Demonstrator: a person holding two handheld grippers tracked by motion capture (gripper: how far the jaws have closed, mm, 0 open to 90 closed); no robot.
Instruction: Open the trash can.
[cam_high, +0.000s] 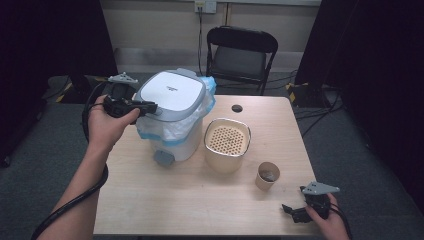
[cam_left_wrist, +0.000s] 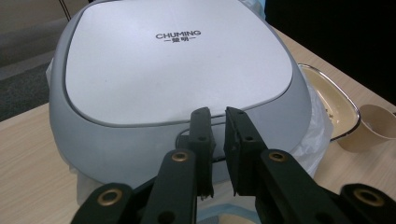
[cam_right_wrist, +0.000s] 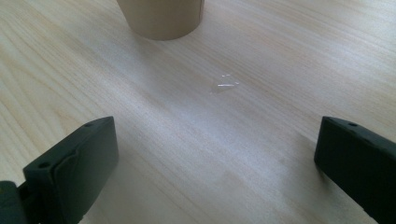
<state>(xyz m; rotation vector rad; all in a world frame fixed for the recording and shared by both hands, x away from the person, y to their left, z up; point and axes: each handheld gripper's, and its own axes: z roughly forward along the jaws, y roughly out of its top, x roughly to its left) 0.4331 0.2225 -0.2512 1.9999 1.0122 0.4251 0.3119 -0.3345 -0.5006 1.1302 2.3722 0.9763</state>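
Note:
A white pedal bin with a grey-rimmed white lid and a plastic liner stands on the table's back left. My left gripper is at the lid's left edge. In the left gripper view its jaws stand almost together with their tips at the lid's grey rim, and nothing shows between them. My right gripper rests low at the table's front right corner. Its jaws are wide apart over bare wood, just short of a paper cup.
A beige container with a perforated insert stands right of the bin, and the paper cup lies in front of it to the right. A black folding chair stands behind the table. A small clear scrap lies on the wood.

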